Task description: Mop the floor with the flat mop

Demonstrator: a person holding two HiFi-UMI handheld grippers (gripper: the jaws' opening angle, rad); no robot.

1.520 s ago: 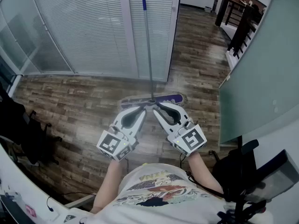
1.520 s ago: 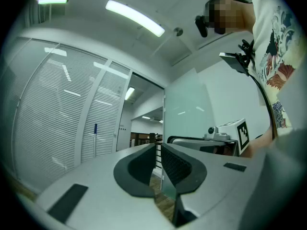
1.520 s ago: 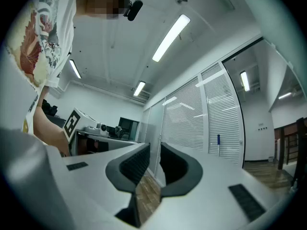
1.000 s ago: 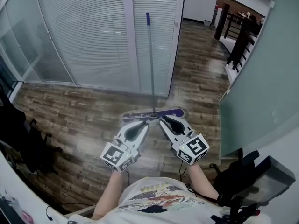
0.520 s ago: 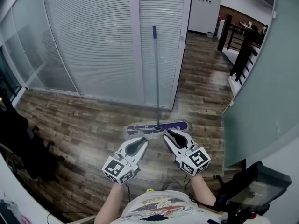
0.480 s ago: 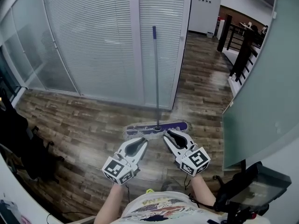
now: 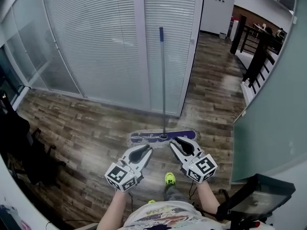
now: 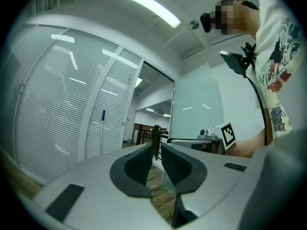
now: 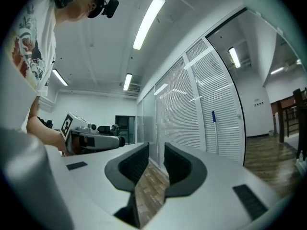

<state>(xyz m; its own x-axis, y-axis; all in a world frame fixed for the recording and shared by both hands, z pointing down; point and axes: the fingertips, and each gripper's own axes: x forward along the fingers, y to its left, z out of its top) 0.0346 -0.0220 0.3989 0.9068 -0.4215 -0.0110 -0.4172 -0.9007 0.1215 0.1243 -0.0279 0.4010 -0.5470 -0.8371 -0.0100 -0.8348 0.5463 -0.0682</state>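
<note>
Wide wooden floor (image 7: pixel 86 123) fills the head view, planks running up to the blinded glass partition (image 7: pixel 96 42). There, just in front of that partition, the flat mop (image 7: pixel 163 99) stands upright; whether its blue-capped top leans on the frame can't be told. Its pole (image 7: pixel 162 71) rises off a purple mop head (image 7: pixel 144 138) lying flat on the floor, right ahead of the person. Down to the tools: the left gripper (image 7: pixel 147 148) and the right gripper (image 7: pixel 173 141) hover side by side just short of that head, pointing towards it, neither touching the mop. Each gripper view tells the same story: left fingers (image 8: pixel 178 164) drawn together with only floor beyond the slit, right fingers (image 9: pixel 132 166) likewise, nothing between them. Mopping hasn't begun, by the look of it. That pole looks thin, stiff and smooth, probably light but slick in hard pads, and the head likely swivels at its joint. The sensible hold is on the pole itself, one gripper low and one higher, to steer it.
</note>
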